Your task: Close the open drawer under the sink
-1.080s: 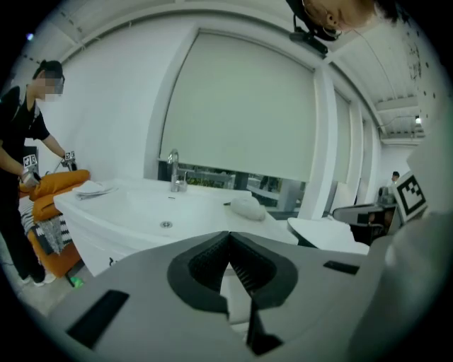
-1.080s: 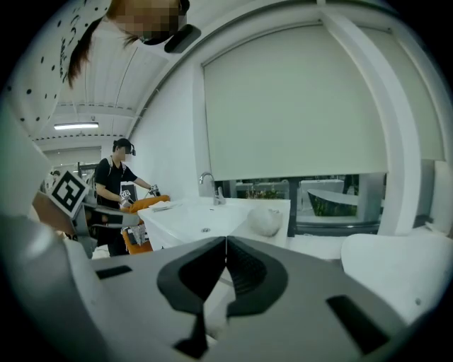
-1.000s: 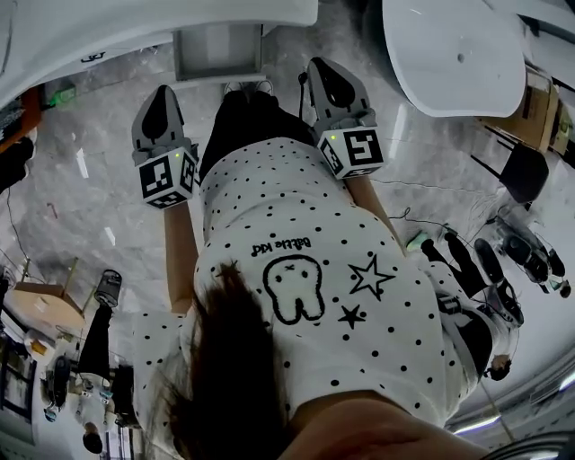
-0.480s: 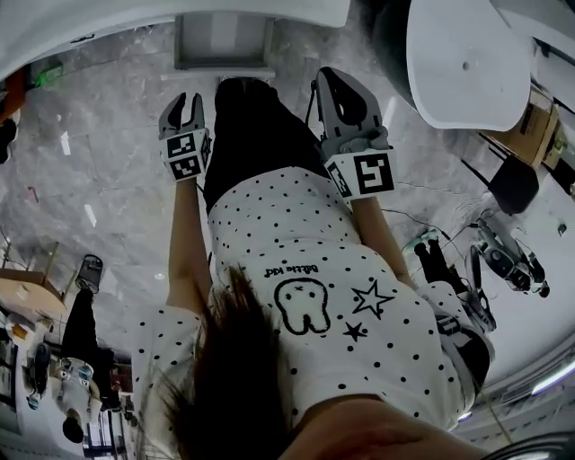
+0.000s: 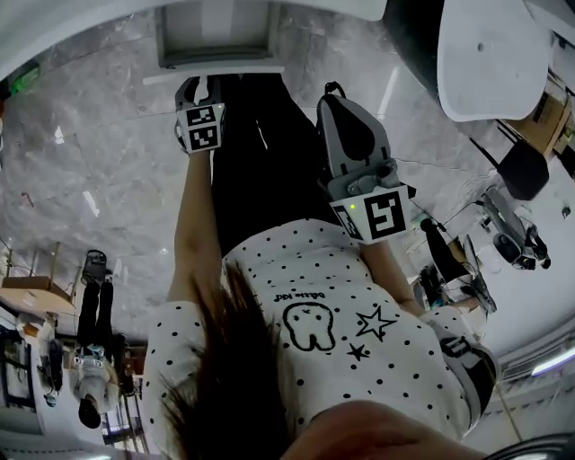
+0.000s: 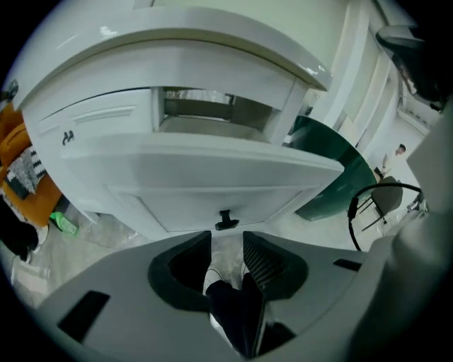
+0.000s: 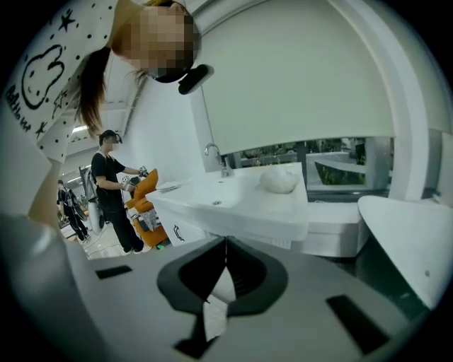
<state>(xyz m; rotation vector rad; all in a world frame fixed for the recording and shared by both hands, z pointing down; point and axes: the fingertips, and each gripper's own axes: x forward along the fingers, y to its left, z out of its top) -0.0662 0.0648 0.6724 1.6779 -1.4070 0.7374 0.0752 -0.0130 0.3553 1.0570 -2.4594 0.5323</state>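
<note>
The drawer (image 5: 216, 40) under the white sink counter (image 5: 81, 22) stands pulled out. Its white front panel (image 6: 205, 180) carries a small black handle (image 6: 226, 220). My left gripper (image 5: 199, 87) hangs just in front of that panel, pointing steeply down at it, level with the handle. Its jaws have just been opening and stand open (image 6: 226, 239) with nothing between them; only the person's dark trousers and shoes show through the gap. My right gripper (image 5: 352, 126) is held higher, off to the right, shut (image 7: 226, 244), and faces the sink basin (image 7: 226, 201) and tap (image 7: 212, 152).
A large white rounded unit (image 5: 490, 54) stands at the right with a dark chair (image 5: 521, 166) beside it. A green panel (image 6: 333, 170) stands right of the cabinet. People stand on the marble floor at the left (image 5: 90, 359); one in black (image 7: 113, 191) is near an orange seat (image 7: 145, 187).
My left gripper has dropped down to the drawer front and its jaws have opened. The right gripper has sunk a little, and the drawer now sits closer to the left gripper.
</note>
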